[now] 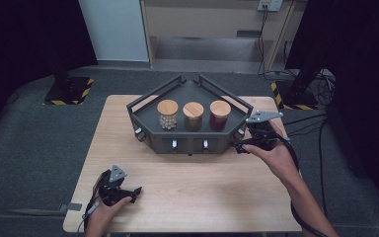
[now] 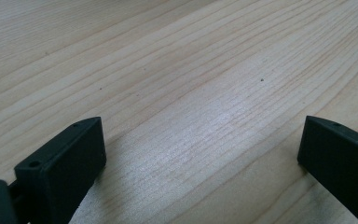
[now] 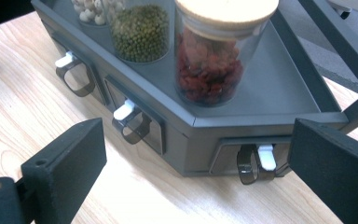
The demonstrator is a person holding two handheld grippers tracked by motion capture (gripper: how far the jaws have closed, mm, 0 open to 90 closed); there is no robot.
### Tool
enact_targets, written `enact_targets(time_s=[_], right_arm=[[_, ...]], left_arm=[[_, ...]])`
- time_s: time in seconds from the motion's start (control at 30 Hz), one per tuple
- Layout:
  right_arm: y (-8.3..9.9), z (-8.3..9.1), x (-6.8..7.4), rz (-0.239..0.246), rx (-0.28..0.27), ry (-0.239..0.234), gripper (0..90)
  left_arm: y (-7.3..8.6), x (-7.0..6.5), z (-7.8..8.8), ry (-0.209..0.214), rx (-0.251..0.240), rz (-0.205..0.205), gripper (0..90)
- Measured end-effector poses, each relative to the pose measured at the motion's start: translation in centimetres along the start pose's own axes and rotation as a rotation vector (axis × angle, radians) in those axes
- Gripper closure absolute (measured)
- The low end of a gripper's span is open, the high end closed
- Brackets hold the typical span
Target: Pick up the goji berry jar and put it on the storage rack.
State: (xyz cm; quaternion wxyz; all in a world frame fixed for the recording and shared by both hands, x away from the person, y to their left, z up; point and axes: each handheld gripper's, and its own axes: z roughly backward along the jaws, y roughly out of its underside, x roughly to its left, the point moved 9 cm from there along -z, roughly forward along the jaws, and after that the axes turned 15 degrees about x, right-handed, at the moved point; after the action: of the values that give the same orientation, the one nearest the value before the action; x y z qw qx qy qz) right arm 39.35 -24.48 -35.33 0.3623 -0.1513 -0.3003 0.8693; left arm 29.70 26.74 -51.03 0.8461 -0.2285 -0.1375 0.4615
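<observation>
Jaws spread on both: left gripper rests low on bare table, well short of the grey tray rack, nothing between; right gripper sits at rack's right front corner, jaws either side of a small drawer handle, not yet touching. Likely step = pull that corner drawer: centre on white tab, close square, draw straight out w/o nudging rack. On rack, l–r: jars of white beans, green beans, red dried fruit, wood lids; no labels/writing legible.
</observation>
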Motion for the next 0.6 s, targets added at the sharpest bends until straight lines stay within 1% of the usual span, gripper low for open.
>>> enact_targets(time_s=[0.17, 0.6], right_arm=[[0.6, 0.0, 0.0, -0.001, -0.006, -0.002, 4.7], [3.3, -0.3, 0.2, -0.013, 0.005, -0.006, 4.5]], left_arm=[[0.0, 0.0, 0.0, 0.0, 0.0, 0.0, 0.0], [0.0, 0.0, 0.0, 0.0, 0.0, 0.0, 0.0]])
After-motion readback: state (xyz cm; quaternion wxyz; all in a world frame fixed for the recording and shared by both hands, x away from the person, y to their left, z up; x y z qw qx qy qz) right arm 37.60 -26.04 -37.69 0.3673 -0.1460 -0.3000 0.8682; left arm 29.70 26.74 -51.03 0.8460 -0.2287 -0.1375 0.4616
